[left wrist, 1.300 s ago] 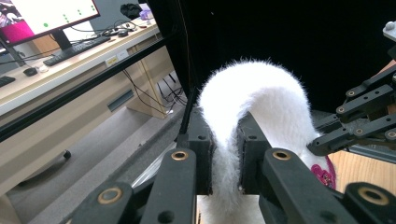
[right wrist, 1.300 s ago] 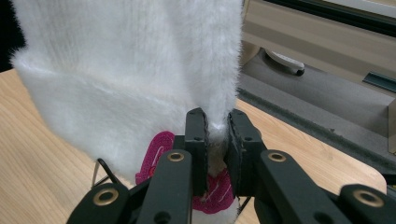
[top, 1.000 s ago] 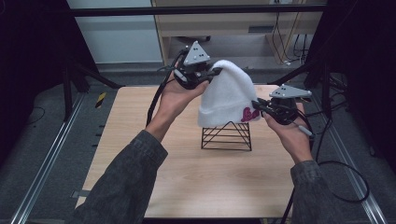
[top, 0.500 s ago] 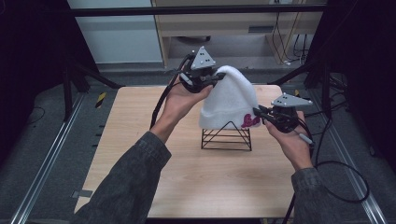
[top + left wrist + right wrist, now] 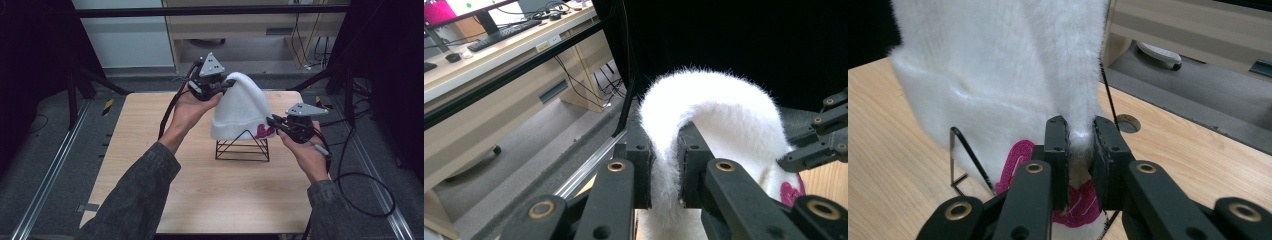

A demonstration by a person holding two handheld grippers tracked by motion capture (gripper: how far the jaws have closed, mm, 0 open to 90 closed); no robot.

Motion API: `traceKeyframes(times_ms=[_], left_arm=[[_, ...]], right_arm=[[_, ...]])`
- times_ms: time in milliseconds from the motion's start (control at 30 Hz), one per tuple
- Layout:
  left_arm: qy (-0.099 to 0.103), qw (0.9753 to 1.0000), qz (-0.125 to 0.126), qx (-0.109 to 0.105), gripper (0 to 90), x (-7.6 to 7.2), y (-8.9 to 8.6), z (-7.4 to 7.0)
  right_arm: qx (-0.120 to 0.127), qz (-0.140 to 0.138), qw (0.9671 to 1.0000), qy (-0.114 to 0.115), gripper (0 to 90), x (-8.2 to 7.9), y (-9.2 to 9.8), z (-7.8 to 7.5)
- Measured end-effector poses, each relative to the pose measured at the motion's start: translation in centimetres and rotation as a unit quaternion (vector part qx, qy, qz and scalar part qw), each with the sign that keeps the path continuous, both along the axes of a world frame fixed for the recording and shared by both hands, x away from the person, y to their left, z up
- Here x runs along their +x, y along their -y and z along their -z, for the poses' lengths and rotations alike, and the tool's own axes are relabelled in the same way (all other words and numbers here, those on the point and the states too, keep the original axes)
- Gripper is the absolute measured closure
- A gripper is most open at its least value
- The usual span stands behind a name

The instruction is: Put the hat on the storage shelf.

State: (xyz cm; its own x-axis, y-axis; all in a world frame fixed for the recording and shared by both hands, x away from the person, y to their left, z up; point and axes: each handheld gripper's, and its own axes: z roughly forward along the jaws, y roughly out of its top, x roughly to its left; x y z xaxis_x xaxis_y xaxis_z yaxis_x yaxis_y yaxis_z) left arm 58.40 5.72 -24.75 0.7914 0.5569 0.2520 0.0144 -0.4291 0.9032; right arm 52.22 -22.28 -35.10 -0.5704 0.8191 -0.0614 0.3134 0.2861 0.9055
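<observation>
One white fuzzy hat (image 5: 242,107) hangs over a black wire stand (image 5: 242,146) near the middle of the wooden table (image 5: 210,195), its tip drawn up and toward the far left, its lower rim draped over the top of the stand. A pink embroidered patch (image 5: 263,131) sits on the hat's rim at the right side. The left gripper (image 5: 226,86) holds the hat's tip: in the left gripper view a narrow fold of the white pile (image 5: 664,165) runs down between the two black jaws, which are pressed against it from both sides, and the rest of the hat arches away to the right. The right gripper (image 5: 272,122) holds the rim on the opposite side, low and just beside the stand; in the right gripper view its jaws are clamped on a pinch of white fabric (image 5: 1079,135) right above the pink patch (image 5: 1073,200), with a wire leg of the stand (image 5: 970,160) showing to the left against the tabletop. The hat is thus stretched between the two grippers, tip high, rim low. Counted: one hat, one stand, two grippers, each with a grey three-cornered plate on top and a cable trailing off it. The person's two hands, one on each gripper, come in from the near edge, sleeves dark grey.
</observation>
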Motion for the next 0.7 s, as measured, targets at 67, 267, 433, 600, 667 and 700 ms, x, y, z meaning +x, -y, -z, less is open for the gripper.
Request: traceKeyframes(times_ms=[67, 267, 433, 600, 667, 700], left_arm=[[0.000, 1.0000, 0.002, 0.000, 79.4, -0.1, 0.0, 0.1], [0.000, 0.9999, 0.011, 0.010, 79.4, -0.5, 0.3, 0.6], [-0.002, 0.9997, 0.016, 0.016, 79.3, -0.6, 0.6, 0.9], [-0.009, 0.9994, 0.024, 0.025, 79.2, -0.7, 0.9, 1.6], [-0.010, 0.9993, 0.024, 0.025, 79.2, -0.7, 0.9, 1.6], [-0.012, 0.9992, 0.026, 0.027, 79.1, -0.7, 1.0, 1.7]], right_arm=[[-0.002, -0.002, 1.0000, 0.000, 78.9, -0.1, -0.2, 0.1], [-0.003, -0.004, 1.0000, -0.002, 79.0, -0.6, -0.3, 1.1], [-0.003, -0.001, 1.0000, -0.006, 79.0, -0.8, 0.0, 1.6], [-0.007, 0.001, 0.9999, -0.015, 79.1, -0.9, 0.2, 2.3], [-0.007, 0.001, 0.9999, -0.015, 79.1, -1.0, 0.3, 2.4], [-0.008, 0.001, 0.9998, -0.016, 79.1, -1.0, 0.3, 2.5]])
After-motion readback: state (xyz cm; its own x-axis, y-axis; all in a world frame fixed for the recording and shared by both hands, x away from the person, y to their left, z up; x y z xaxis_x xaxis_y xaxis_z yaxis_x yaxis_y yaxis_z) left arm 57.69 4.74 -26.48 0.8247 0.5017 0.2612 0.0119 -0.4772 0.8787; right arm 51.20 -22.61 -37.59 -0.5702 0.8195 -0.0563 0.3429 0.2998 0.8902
